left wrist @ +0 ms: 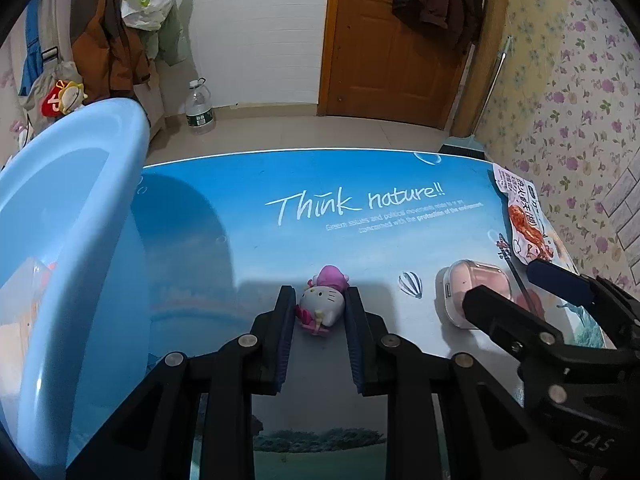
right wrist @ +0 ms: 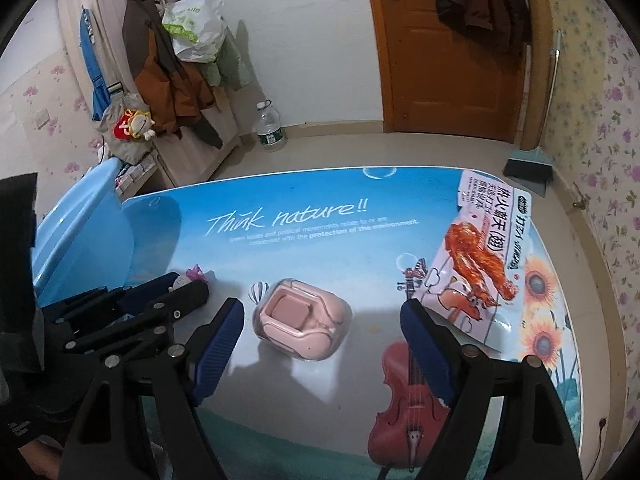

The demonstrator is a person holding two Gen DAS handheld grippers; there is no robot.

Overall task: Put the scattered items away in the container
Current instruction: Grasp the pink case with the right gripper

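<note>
We had the left gripper [left wrist: 320,300] closed on the Hello Kitty figurine [left wrist: 322,306], which sat on the bench [left wrist: 360,232] just right of the light-blue basin [left wrist: 72,220]. Our judgement was that the lift should go straight up, high enough to clear the basin's rim, before swinging left and letting go. The toy looked small and rounded, so a firm, level hold seemed wise. Our right gripper [right wrist: 322,344] stood with its fingers [right wrist: 218,344] wide apart on either side of the pink earbud case [right wrist: 304,320], not touching it. The chicken snack packet [right wrist: 480,256] lay further right.
</note>
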